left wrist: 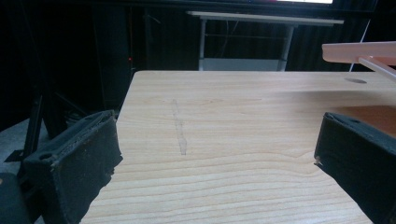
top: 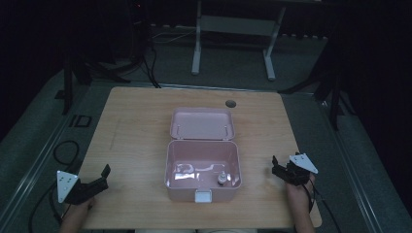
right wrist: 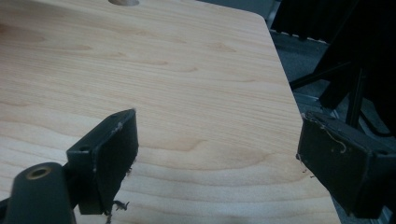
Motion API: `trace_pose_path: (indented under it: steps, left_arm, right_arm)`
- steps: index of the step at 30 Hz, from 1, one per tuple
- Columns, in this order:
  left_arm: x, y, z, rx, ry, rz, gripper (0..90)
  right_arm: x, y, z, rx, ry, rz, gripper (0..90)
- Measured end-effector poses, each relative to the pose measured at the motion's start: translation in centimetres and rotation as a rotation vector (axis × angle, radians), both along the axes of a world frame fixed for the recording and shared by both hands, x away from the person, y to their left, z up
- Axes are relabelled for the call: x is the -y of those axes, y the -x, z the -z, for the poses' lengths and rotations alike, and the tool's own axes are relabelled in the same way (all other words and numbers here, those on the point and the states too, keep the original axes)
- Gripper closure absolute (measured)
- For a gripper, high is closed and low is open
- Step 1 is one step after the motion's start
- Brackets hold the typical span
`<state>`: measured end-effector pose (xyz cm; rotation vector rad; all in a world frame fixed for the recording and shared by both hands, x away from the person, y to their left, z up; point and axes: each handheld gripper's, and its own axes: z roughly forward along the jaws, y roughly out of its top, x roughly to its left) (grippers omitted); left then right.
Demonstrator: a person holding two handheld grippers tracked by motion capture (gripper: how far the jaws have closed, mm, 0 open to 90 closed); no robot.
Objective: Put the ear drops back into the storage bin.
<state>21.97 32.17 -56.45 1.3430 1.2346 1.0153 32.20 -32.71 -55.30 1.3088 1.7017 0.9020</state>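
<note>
A pink plastic box (top: 203, 165) stands open in the middle of the wooden table (top: 136, 126), its lid (top: 202, 124) folded back. Inside the box, near its front right, sits a small white bottle-like object (top: 222, 178). My left gripper (top: 99, 180) rests at the table's front left, jaws wide apart with nothing between them. Over at the front right, my right gripper (top: 280, 167) is open too and holds nothing. In the left gripper view, the edge of the pink lid (left wrist: 359, 51) shows at the upper right beyond my left gripper (left wrist: 215, 154). My right gripper (right wrist: 215, 154) hovers over bare wood.
A round cable hole (top: 231, 103) lies near the table's far edge. Beyond the table stands a white desk frame (top: 233, 34). Black stands (top: 73, 73) flank the table on both sides, and cables (top: 65, 150) trail on the grey floor at the left.
</note>
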Motion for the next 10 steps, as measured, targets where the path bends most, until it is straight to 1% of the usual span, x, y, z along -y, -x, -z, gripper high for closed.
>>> trace_pose_path:
  steps: [2, 6, 10]
  left_arm:
    - [0.00, -0.01, 0.00, -0.001, 0.003, 0.003, 0.4]
    - [0.00, 0.00, 0.00, -0.001, 0.003, 0.004, 0.4]
    - [-0.01, -0.02, 0.00, -0.002, 0.005, 0.004, 0.4]
  right_arm:
    - [0.05, 0.03, -0.03, 0.008, -0.007, 0.003, 12.2]
    - [0.06, -0.03, 0.04, 0.001, -0.012, -0.003, 12.2]
    - [0.07, 0.00, 0.01, 0.010, -0.013, -0.008, 12.2]
